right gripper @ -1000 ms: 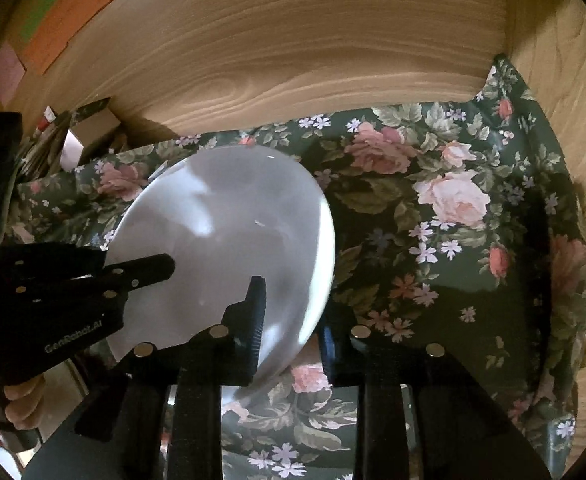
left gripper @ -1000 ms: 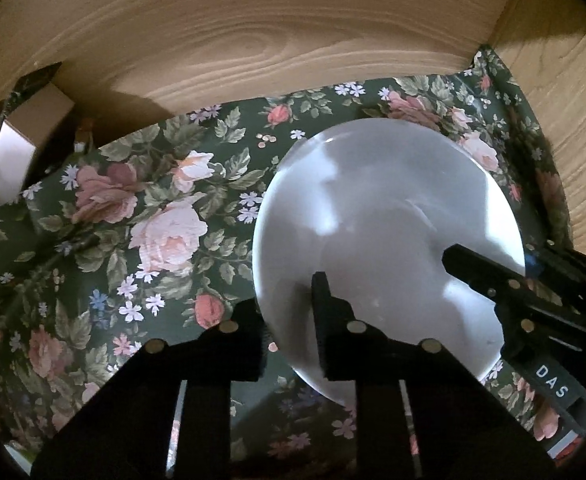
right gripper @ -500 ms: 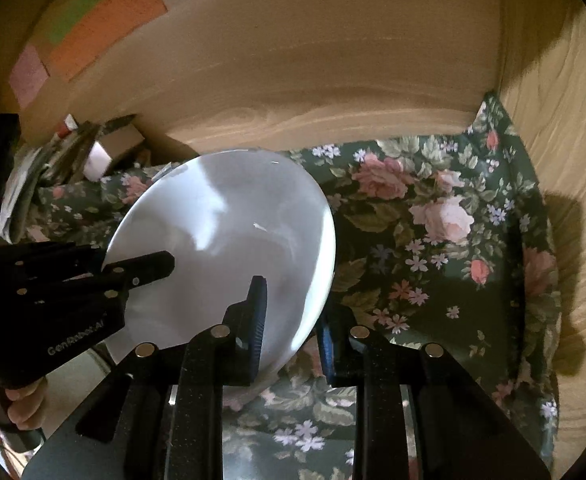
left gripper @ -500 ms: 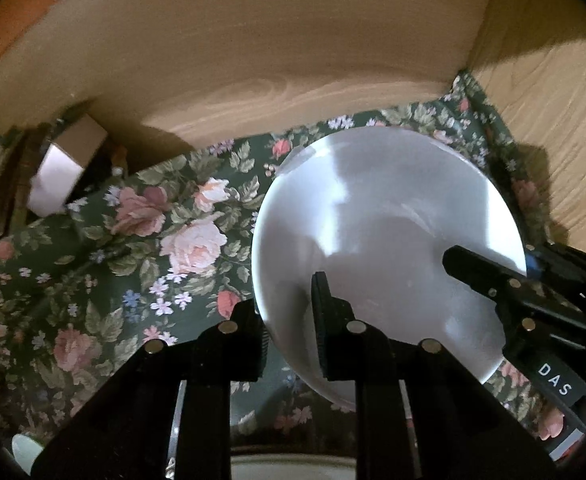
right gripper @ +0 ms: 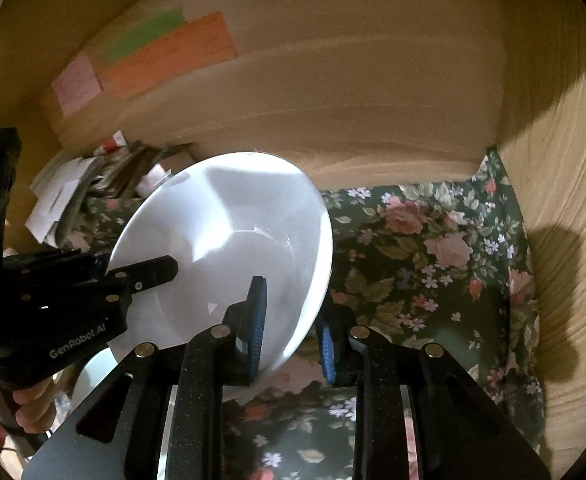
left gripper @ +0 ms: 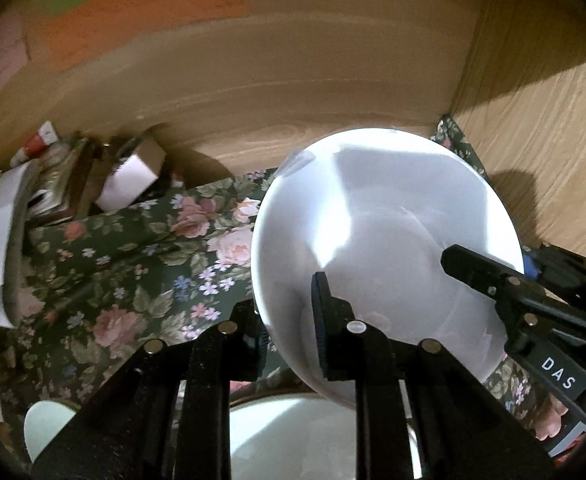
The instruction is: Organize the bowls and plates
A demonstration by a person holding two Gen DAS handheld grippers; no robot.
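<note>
A white plate [left gripper: 389, 240] is gripped at its rim by both grippers and is held tilted, clear of the floral cloth [left gripper: 133, 280] that covers the worktop. In the left wrist view the left gripper [left gripper: 289, 320] is seen with its jaws clenched on the plate's near-left edge, one finger above the plate's face and the other below it. The right gripper [left gripper: 493, 280] is seen there entering from the right side, its upper finger laid across the plate's face near the far-right rim.

In the right wrist view the same plate [right gripper: 229, 248] is shown nearly edge-on at its right side, and the right gripper [right gripper: 289, 328] is clamped on that near rim, blue pads pressed to either face. The left gripper [right gripper: 141, 276] is seen at the left of that view, clamped on the opposite rim, and part of a hand [right gripper: 33, 404] is visible beneath its body.

Below the plate, at the bottom edge of the left wrist view, another pale dish [left gripper: 293, 432] is partly seen; whether it is a plate or a bowl cannot be told. A smaller pale round item [left gripper: 49, 420] lies at the lower left. A blurred heap of papers and boxes [left gripper: 85, 184] is piled at the back left against a wooden wall [right gripper: 373, 100], on which coloured paper notes [right gripper: 165, 56] are stuck.
</note>
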